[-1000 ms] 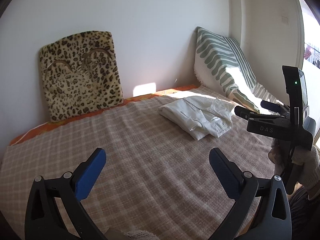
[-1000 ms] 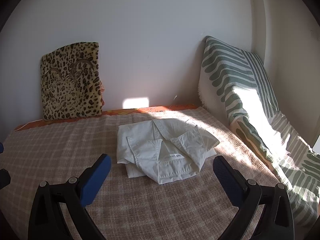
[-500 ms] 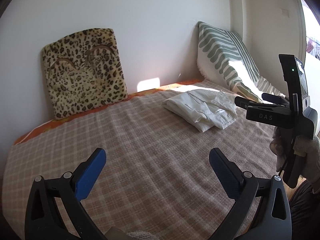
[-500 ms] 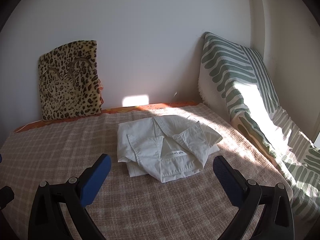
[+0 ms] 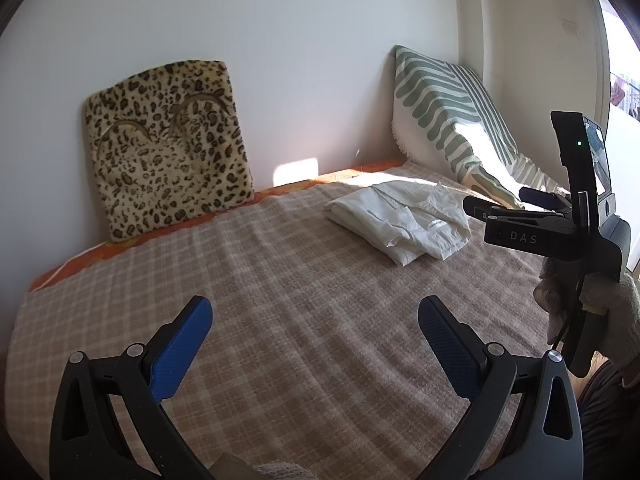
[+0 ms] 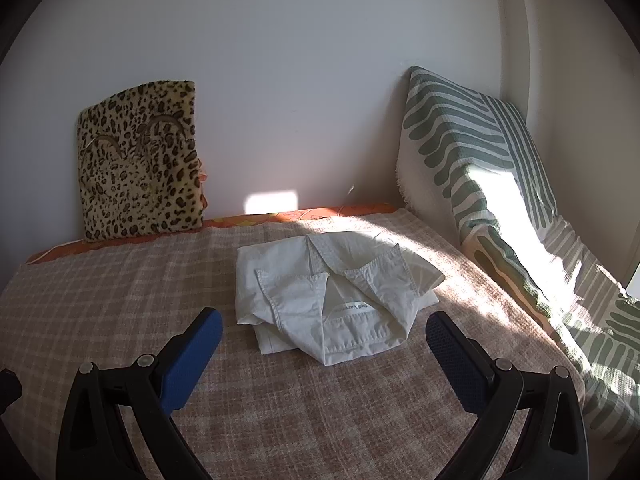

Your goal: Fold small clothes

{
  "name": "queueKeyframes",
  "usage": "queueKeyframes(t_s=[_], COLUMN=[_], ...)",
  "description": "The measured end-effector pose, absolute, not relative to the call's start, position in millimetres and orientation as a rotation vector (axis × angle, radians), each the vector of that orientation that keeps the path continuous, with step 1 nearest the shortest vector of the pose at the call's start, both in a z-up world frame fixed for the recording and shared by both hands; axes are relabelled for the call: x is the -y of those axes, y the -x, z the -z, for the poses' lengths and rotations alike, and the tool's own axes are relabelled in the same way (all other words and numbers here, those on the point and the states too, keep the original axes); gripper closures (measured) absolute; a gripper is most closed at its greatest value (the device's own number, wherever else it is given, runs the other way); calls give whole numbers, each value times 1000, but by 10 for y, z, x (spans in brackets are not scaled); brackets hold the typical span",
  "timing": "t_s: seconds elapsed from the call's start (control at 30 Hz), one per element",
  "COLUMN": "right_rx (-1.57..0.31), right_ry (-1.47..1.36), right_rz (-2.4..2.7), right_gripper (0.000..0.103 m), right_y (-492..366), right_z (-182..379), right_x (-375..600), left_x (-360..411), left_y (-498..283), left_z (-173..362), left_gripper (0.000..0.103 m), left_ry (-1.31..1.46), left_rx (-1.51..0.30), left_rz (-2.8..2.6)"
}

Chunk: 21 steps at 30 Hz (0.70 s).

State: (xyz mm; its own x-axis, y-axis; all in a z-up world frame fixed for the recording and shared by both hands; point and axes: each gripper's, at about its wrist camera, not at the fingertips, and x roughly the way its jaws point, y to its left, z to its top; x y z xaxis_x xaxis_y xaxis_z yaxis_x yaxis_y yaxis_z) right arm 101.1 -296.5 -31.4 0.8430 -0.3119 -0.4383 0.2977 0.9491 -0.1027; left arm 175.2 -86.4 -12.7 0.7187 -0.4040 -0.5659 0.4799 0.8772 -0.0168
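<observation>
A white collared shirt (image 6: 332,292) lies folded in a small bundle on the checked bedspread (image 6: 120,300), collar up. It also shows in the left wrist view (image 5: 400,220) at the far right of the bed. My right gripper (image 6: 322,340) is open and empty, its blue pads just short of the shirt's near edge. In the left wrist view the right gripper (image 5: 508,204) hovers beside the shirt. My left gripper (image 5: 314,332) is open and empty over bare bedspread, well short and left of the shirt.
A leopard-print cushion (image 5: 164,164) leans on the back wall at the left. A green striped pillow and throw (image 6: 492,184) lean along the right side of the bed. An orange sheet edge (image 5: 120,244) shows along the wall.
Both grippers have drifted back and up a little, so the shirt sits slightly farther off. Both stay open and the shirt has not moved.
</observation>
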Motion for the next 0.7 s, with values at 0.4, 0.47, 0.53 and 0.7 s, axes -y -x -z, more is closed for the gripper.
queueKeyframes(t_s=[0.4, 0.47, 0.53, 0.7], right_rx=[-464, -464, -464, -464], right_ry=[25, 24, 23, 21], right_rz=[317, 316, 315, 315], right_gripper=[0, 0, 0, 0], right_y=[-988, -983, -978, -973], right_z=[298, 296, 295, 296], right_x=[2938, 2934, 2930, 2928], left_x=[866, 876, 877, 882], left_y=[-1748, -1740, -1738, -1729], left_z=[122, 124, 122, 119], left_gripper=[0, 0, 0, 0], left_ry=[-134, -135, -134, -133], left_rx=[-596, -596, -597, -598], left_rz=[490, 489, 489, 487])
